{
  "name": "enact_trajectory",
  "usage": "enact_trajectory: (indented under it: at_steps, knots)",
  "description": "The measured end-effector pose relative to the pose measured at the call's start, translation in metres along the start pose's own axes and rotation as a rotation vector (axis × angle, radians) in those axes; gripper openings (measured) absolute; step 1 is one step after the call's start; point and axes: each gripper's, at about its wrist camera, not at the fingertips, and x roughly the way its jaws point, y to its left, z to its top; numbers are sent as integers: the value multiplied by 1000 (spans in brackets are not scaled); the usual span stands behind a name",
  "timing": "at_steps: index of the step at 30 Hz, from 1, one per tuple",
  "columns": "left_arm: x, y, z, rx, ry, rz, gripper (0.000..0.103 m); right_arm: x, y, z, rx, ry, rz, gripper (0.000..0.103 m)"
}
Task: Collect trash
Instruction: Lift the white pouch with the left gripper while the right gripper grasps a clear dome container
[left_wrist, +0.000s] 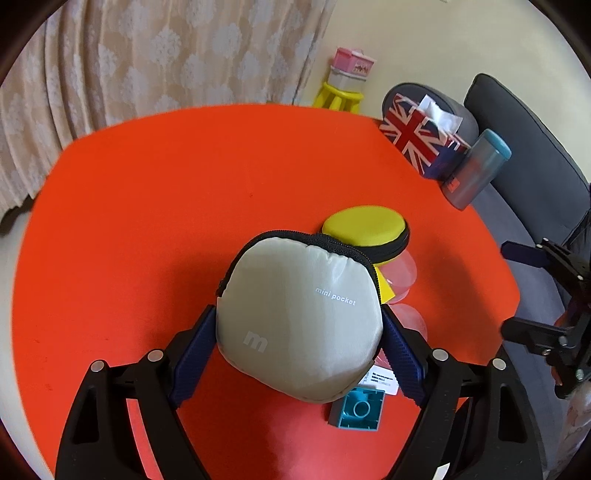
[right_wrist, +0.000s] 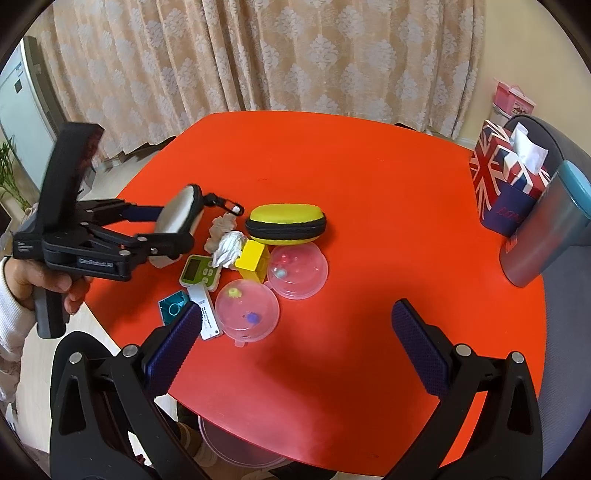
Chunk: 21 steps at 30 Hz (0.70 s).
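Observation:
My left gripper (left_wrist: 298, 314) is shut on a grey zip pouch (left_wrist: 299, 317) marked "mini pocket", its blue pads pressing both sides. From the right wrist view the pouch (right_wrist: 181, 214) hangs just above the red table (right_wrist: 369, 184), held by the left gripper (right_wrist: 173, 225) in a person's hand. Below it lie a crumpled white tissue (right_wrist: 231, 249), a beige crumpled scrap (right_wrist: 221, 229), a white tag (right_wrist: 207, 314) and a teal brick (left_wrist: 356, 406). Over the table's near edge, my right gripper (right_wrist: 295, 310) stands open with nothing between its fingers.
A yellow zip case (right_wrist: 286, 223), yellow block (right_wrist: 253, 260), green timer (right_wrist: 197, 271) and two clear lids (right_wrist: 297, 271) crowd the same cluster. A Union Jack tissue box (right_wrist: 498, 173) and grey-blue bottle (right_wrist: 546, 232) stand at the right edge. A clear tub (right_wrist: 236, 443) sits under the table.

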Motion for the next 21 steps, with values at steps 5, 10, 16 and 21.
enact_trajectory:
  at_steps: [5, 10, 16, 21]
  knots:
    - [-20, -6, 0, 29, -39, 21, 81, 8, 10, 4, -15, 22, -6, 100]
    - [-38, -11, -1, 52, -72, 36, 81, 26, 20, 8, -6, 70, 0, 100]
    - [-47, -12, -4, 64, -91, 47, 81, 52, 32, 12, 0, 132, -21, 100]
    - [-50, -10, -6, 58, -96, 48, 81, 72, 34, 13, 54, 174, -10, 100]
